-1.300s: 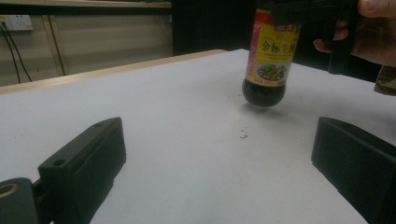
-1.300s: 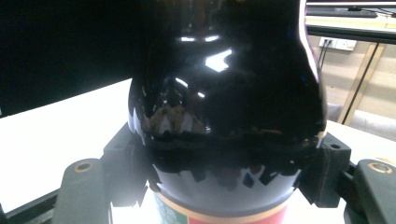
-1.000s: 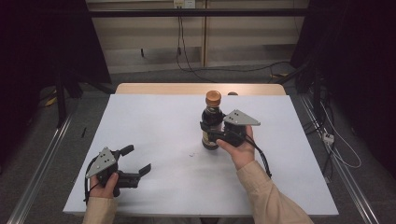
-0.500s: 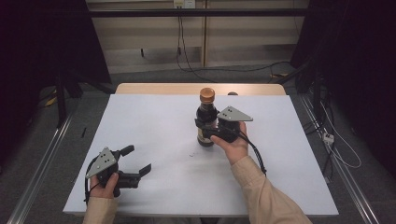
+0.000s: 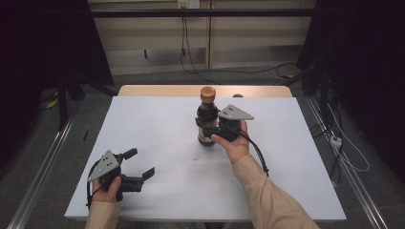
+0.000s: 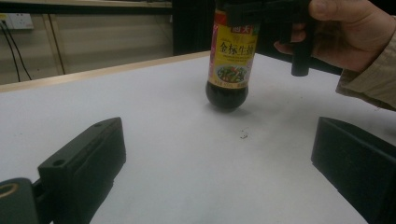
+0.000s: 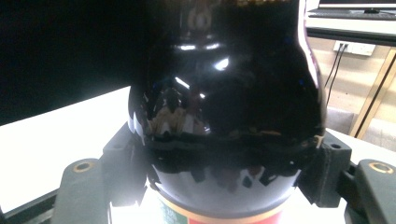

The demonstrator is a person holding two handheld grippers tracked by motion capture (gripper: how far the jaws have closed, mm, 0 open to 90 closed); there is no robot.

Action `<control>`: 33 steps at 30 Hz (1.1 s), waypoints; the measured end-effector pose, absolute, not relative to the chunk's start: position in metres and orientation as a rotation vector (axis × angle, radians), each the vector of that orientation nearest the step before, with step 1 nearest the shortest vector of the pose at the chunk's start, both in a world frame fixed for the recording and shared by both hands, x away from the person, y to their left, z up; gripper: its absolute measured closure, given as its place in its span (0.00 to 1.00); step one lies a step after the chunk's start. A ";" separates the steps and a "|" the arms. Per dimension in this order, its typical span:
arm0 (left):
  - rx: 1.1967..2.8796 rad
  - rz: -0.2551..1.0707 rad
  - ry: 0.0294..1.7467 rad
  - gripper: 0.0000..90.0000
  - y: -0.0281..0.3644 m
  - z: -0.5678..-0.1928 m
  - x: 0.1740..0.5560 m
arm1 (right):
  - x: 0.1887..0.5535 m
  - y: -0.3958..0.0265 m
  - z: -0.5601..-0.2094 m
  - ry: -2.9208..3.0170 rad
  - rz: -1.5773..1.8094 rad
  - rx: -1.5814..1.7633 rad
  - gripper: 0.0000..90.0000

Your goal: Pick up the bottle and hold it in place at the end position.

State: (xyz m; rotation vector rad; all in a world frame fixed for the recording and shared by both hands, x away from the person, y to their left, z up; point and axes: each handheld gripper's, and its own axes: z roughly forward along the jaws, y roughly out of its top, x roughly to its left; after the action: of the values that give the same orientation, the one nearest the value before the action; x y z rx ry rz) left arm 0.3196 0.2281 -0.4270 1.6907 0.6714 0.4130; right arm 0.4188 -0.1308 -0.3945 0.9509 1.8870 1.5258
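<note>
The bottle is clamped upright by the right gripper and has been carried leftward over the table (base just above it). The left gripper, gaping wide, is unmoved near the front edge.

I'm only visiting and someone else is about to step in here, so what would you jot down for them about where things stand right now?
Right gripper: shut on the dark glass sauce bottle with the orange cap and yellow label, jaws clamped around its body.
Bottle: upright, mid-table toward the far edge of the white table; from the left gripper view its base seems to be at the surface, contact unclear.
Left gripper: open, holding nothing, near the front left corner.
Done: bottle gripped.
Left: probably carry or set it down, then release; the left gripper hasn't joined in yet.
</note>
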 end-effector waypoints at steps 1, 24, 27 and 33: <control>1.693 0.413 0.670 0.03 0.228 -0.427 0.320 | 0.419 -0.131 -0.395 1.888 1.527 0.950 0.31; 1.690 0.408 0.674 0.03 0.228 -0.427 0.320 | 0.426 -0.126 -0.401 1.896 1.539 0.944 0.31; 1.686 0.406 0.678 0.03 0.229 -0.427 0.320 | 0.427 -0.126 -0.402 1.892 1.540 0.944 0.31; 1.684 0.407 0.680 0.03 0.229 -0.427 0.319 | 0.430 -0.125 -0.405 1.890 1.544 0.950 0.31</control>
State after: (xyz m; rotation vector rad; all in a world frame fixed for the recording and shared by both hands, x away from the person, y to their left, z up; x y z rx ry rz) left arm 0.3191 0.2286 -0.4269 1.6836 0.6797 0.4065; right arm 0.4297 -0.1246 -0.4051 0.9505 1.8903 1.5440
